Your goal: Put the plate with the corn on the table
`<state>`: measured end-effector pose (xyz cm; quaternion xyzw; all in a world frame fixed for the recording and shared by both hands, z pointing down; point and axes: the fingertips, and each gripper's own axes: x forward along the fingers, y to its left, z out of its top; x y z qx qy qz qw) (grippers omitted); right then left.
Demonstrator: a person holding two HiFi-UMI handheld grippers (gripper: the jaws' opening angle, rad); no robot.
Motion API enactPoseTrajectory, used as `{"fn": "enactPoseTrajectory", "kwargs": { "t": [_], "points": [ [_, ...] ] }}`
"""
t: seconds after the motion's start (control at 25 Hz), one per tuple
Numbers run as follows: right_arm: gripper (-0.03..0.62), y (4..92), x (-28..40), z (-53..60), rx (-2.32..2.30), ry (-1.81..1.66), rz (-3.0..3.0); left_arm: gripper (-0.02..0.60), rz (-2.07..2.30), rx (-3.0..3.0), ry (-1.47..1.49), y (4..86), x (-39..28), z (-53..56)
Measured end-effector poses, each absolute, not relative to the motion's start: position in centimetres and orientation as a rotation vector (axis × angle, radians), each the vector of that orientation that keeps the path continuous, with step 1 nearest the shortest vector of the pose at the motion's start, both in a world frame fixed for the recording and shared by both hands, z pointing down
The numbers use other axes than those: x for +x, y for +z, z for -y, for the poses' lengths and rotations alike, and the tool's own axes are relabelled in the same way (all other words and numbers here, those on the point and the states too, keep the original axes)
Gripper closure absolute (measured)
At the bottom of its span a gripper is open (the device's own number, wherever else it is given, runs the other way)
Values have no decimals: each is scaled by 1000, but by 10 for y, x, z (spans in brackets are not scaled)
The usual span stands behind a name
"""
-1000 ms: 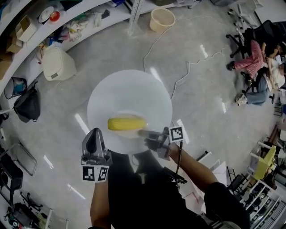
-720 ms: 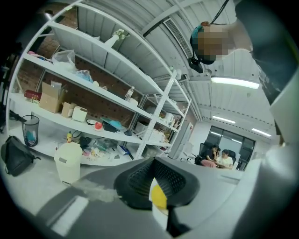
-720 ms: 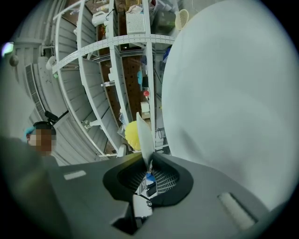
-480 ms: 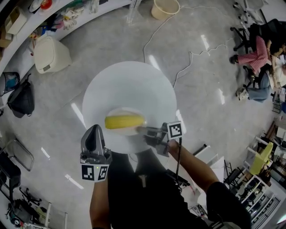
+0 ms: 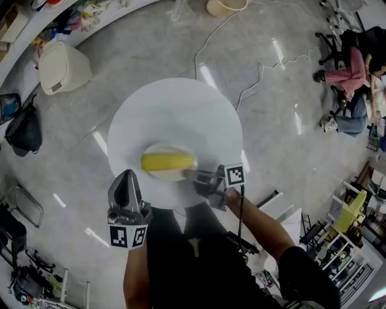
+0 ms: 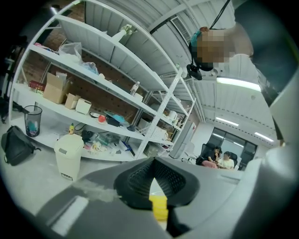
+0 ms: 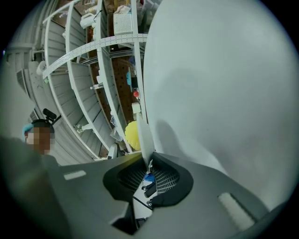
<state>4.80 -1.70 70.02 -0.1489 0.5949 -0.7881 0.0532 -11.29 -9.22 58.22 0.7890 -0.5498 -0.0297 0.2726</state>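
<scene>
A small pale plate point(image 5: 161, 169) with a yellow corn cob point(image 5: 167, 161) on it hangs over the near part of a round white table point(image 5: 181, 114). My right gripper point(image 5: 196, 178) is shut on the plate's near right rim. In the right gripper view the plate point(image 7: 144, 133) shows edge-on between the jaws, the corn point(image 7: 132, 134) lies behind it, and the plate throws a shadow on the table point(image 7: 224, 93) close by. My left gripper point(image 5: 127, 178) hovers at the table's near left edge, shut and holding nothing. In its own view my left gripper point(image 6: 152, 161) has its jaws together.
A beige bin point(image 5: 60, 66) and a black bag point(image 5: 24, 130) stand on the floor to the left. A bucket point(image 5: 226, 6) and a white cable point(image 5: 265, 78) lie beyond the table. Seated people point(image 5: 356, 66) are at the far right. Loaded shelves point(image 6: 93, 93) face the left gripper.
Both grippers have sunk toward the table, which now looks larger. The plate with the corn has come down with the right gripper and stays clamped in it.
</scene>
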Motion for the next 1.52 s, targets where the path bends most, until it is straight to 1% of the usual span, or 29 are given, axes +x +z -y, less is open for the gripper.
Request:
{"fn": "enactPoseTrajectory", "kwargs": {
  "t": [0.64,1.52],
  "points": [
    [551,722,43,15,-448,-2446,-1791,578,1479,2085,-85,595,-117,89],
    [553,740,46,9,-678,-2540,-1813,578,1489,2068,-114,595,-122,78]
  ]
}}
